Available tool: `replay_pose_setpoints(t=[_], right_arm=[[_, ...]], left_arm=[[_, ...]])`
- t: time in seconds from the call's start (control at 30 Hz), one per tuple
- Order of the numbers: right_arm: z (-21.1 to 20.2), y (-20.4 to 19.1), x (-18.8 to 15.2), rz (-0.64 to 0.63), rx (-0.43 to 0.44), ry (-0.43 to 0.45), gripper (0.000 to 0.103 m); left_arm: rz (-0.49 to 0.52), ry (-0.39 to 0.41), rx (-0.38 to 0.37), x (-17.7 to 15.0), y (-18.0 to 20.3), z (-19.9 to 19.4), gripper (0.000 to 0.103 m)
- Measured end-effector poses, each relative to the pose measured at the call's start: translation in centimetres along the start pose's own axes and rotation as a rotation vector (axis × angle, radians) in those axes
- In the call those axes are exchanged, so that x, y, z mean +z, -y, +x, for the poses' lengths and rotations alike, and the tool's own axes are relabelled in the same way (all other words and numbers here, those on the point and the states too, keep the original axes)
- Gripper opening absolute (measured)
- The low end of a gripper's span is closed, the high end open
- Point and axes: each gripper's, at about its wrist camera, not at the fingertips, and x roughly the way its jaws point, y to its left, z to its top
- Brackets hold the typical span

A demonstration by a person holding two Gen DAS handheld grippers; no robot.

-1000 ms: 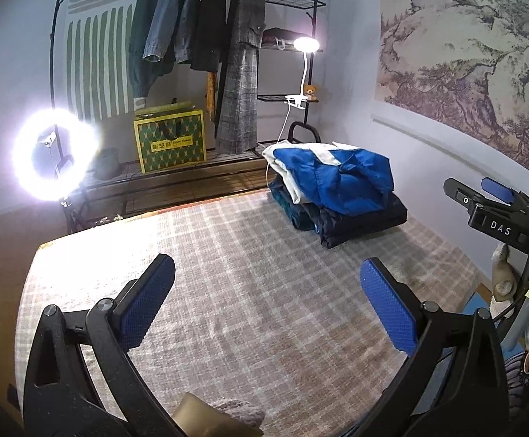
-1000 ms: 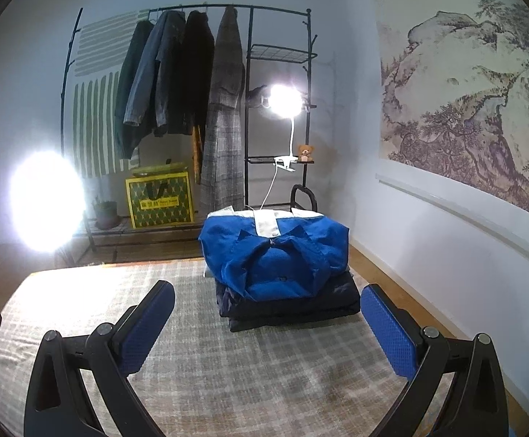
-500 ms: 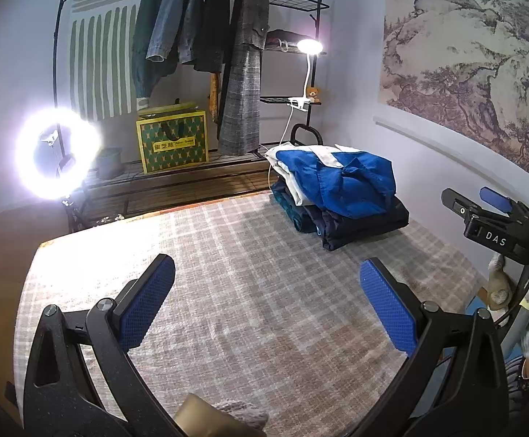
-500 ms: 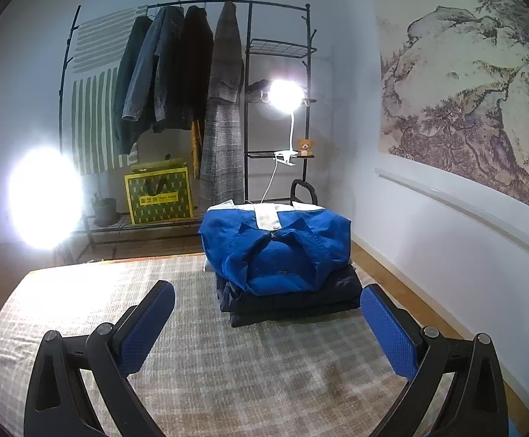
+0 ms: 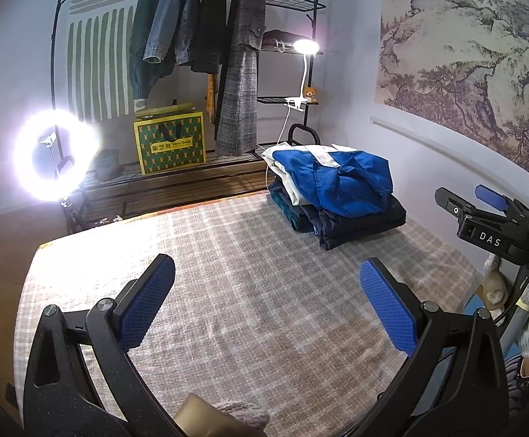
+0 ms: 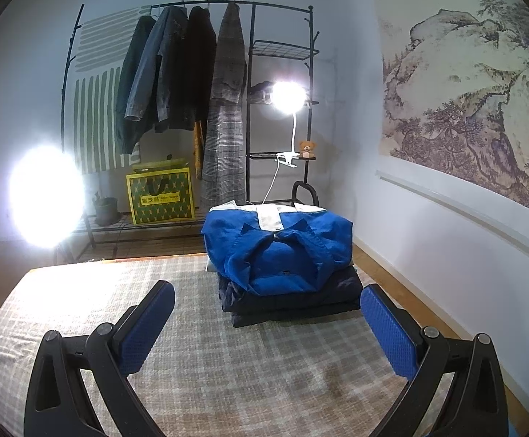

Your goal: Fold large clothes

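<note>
A stack of folded clothes sits at the far right of the checked bed cover (image 5: pixel 250 291), with a blue jacket (image 5: pixel 341 182) on top, a white garment under it and dark garments (image 5: pixel 359 222) at the bottom. The right wrist view shows the same blue jacket (image 6: pixel 279 251) straight ahead on dark folded clothes (image 6: pixel 290 306). My left gripper (image 5: pixel 268 302) is open and empty above the bare cover. My right gripper (image 6: pixel 268 320) is open and empty, just short of the stack; it also shows in the left wrist view (image 5: pixel 482 215).
A clothes rack with hanging coats (image 6: pixel 191 83) stands behind the bed, with a yellow-green bag (image 6: pixel 160 200) on its low shelf. A ring light (image 5: pixel 51 156) glares at left and a clip lamp (image 6: pixel 288 96) at the rack. The wall (image 6: pixel 446 247) runs along the right.
Both grippers have drifted back and up a little, so the stack looks slightly farther away. Both stay open and empty. The clothes have not moved.
</note>
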Motion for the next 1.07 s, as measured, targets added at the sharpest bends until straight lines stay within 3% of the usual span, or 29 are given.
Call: replay_pose_setpoints(t=[1.07], right_arm=[[0.58,-0.3,-0.38,-0.023,0.013,-0.017,0.103]], left_arm=[[0.005,0.021,0.018,-0.57,-0.31,-0.11,0.103]])
